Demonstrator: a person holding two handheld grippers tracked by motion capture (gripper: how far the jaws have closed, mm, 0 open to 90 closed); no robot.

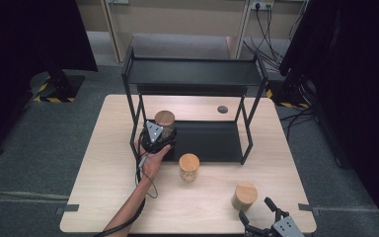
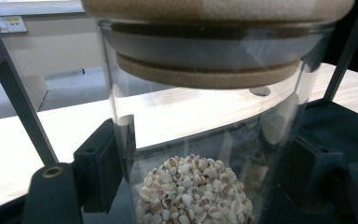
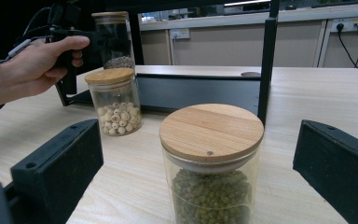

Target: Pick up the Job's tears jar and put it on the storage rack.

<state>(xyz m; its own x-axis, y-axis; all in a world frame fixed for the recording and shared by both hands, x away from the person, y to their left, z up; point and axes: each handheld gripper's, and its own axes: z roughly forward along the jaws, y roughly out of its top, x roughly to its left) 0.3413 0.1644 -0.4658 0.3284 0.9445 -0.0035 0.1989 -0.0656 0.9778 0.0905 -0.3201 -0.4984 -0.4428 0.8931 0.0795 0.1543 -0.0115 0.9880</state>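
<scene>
Glass jar of pale grains (image 2: 191,140) clamped in left gripper (image 1: 154,136) at black rack (image 1: 197,74); best kept upright, lowered gently. Right gripper (image 1: 266,217) wide around green-bean jar (image 3: 210,163).

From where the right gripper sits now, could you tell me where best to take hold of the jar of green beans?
Probably the glass wall just below the wooden lid of the green bean jar, approached level from the near side. It stands upright and centred between the right gripper's open jaws.
</scene>
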